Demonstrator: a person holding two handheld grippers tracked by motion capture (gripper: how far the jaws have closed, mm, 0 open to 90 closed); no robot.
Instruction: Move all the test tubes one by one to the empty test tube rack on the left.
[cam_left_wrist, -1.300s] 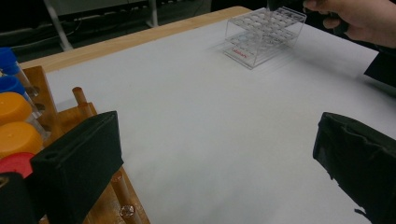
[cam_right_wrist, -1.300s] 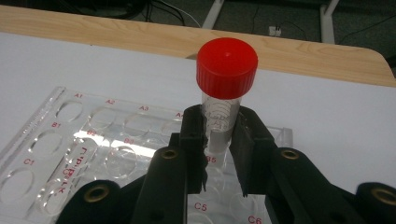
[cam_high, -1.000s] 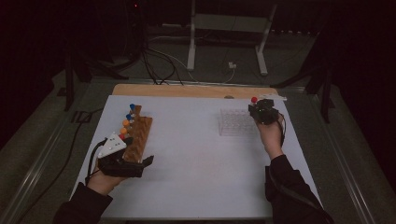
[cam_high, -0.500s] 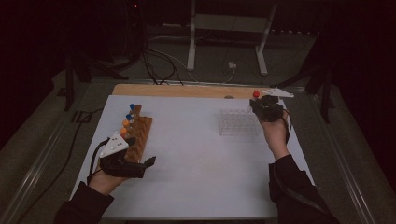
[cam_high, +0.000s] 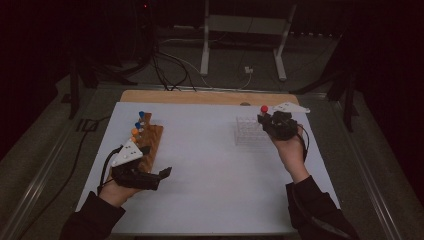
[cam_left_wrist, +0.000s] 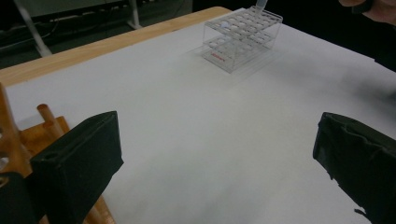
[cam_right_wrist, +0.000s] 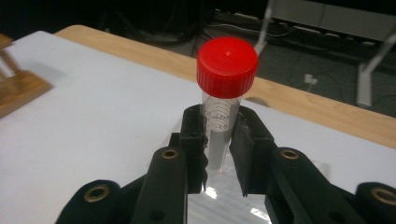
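Observation:
My right gripper (cam_right_wrist: 219, 135) is shut on a clear tube with a red cap (cam_right_wrist: 227, 67), held upright by its body just below the cap. In the high view this tube (cam_high: 264, 108) and the right gripper (cam_high: 266, 120) hang at the right edge of a clear plastic tube rack (cam_high: 248, 131). My left gripper (cam_high: 157, 161) rests on the white table cover beside a wooden rack (cam_high: 151, 141) that carries blue- and orange-capped tubes. Its jaws stand wide open (cam_left_wrist: 215, 154) with nothing between them.
A white sheet (cam_high: 210, 170) covers the table, with a bare wooden strip (cam_high: 200, 96) along the far edge. The left gripper view has the clear rack (cam_left_wrist: 243, 37) far ahead and the wooden rack (cam_left_wrist: 28, 135) at its left jaw. Cables and a stand lie on the floor beyond.
The right hand has shifted with the red-capped tube, first a little farther back, then leftward toward the clear rack. The left hand and its open jaws have stayed put.

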